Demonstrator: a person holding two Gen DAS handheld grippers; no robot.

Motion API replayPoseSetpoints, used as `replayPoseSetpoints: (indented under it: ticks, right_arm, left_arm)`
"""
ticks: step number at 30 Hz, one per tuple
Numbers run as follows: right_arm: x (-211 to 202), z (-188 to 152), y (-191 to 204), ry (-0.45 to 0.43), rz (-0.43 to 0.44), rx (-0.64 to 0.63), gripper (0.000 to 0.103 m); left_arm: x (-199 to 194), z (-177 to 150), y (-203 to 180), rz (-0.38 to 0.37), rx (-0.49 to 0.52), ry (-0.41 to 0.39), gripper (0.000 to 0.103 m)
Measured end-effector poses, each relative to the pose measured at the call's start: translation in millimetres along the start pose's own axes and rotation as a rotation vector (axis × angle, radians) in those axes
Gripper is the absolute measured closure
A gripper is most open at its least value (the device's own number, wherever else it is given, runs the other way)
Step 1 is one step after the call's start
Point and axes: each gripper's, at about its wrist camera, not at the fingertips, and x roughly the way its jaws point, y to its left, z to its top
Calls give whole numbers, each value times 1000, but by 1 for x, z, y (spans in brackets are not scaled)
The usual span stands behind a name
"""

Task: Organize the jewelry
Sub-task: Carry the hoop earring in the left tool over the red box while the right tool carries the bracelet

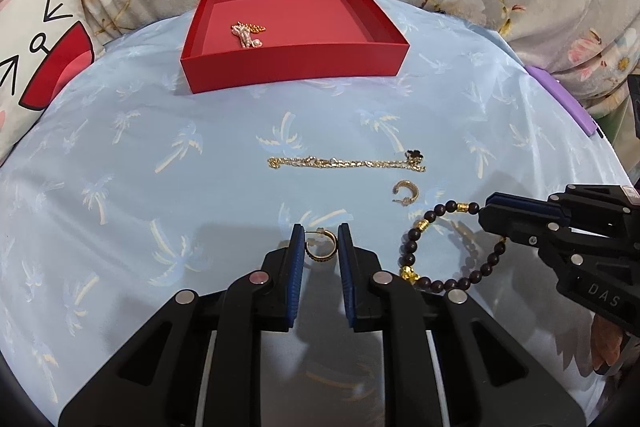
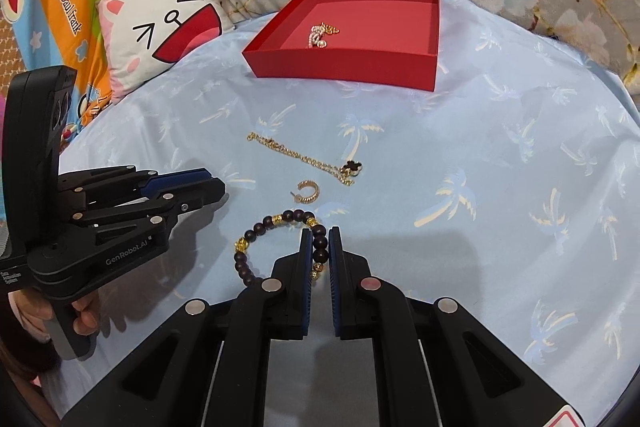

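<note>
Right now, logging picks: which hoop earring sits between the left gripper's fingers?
The dark-edged hoop earring, between the left gripper fingers; the ridged gold hoop lies apart by the chain.

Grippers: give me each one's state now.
Left gripper: open around the hoop earring.
Right gripper: shut on the bead bracelet.

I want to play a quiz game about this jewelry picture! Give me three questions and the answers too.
1. True or false: the red box already has some jewelry inside.
2. Which piece sits between the jaws of the right gripper? A) the gold chain B) the bead bracelet C) a watch
3. Fill in: the hoop earring between the jaws of the left gripper has a twin, the other hoop earring, lying just below the gold ____.

Key: 1 true: a small pearl-and-gold piece lies in it. 2 B. 3 chain.
</note>
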Motion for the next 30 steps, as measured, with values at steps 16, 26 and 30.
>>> replayPoseSetpoints:
  ticks: [16,26,30]
  right_arm:
    - [-22,78,-9,-107,-84,-53,96]
    - [-4,200,-22,-208,-127,-51,96]
    - [25,237,-34,-200,-143,-23,96]
  left_arm:
    - [-11,64,32,34,-14,-75,87]
    - [7,167,52,101,14,-194,87]
    - [30,204,65,89,-27,-186,87]
